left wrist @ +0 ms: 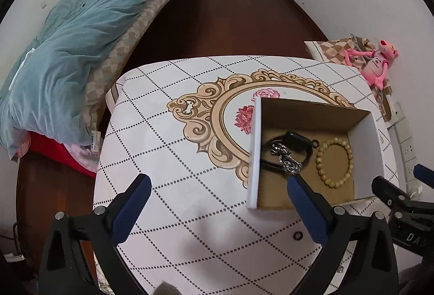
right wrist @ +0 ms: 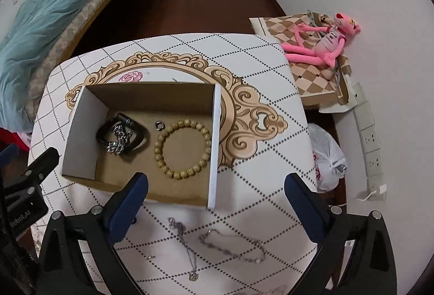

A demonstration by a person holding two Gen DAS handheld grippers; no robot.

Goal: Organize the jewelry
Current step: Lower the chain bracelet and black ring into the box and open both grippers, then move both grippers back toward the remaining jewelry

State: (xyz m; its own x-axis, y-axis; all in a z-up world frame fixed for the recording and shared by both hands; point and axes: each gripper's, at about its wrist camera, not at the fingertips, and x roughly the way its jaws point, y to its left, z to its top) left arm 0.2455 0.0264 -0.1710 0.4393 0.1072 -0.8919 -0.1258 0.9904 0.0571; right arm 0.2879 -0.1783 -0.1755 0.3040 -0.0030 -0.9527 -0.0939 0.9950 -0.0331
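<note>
Both pairs of fingers gape wide and empty: the left gripper (left wrist: 219,211) beside the box (right wrist: 81,116), the right gripper (right wrist: 217,202) above two thin chains (right wrist: 233,246) lying near it on the table (right wrist: 271,78). Lower squarely and pinch a bunched stretch, since a fine chain slips easily.

Both grippers are rocking the same look: the left gripper (left wrist: 218,209) and right gripper (right wrist: 215,206) are sporting chunky black frames with silver round screws. Navy blue pads are covering the fingers (right wrist: 127,206), and white lettering is showing on the black body.
</note>
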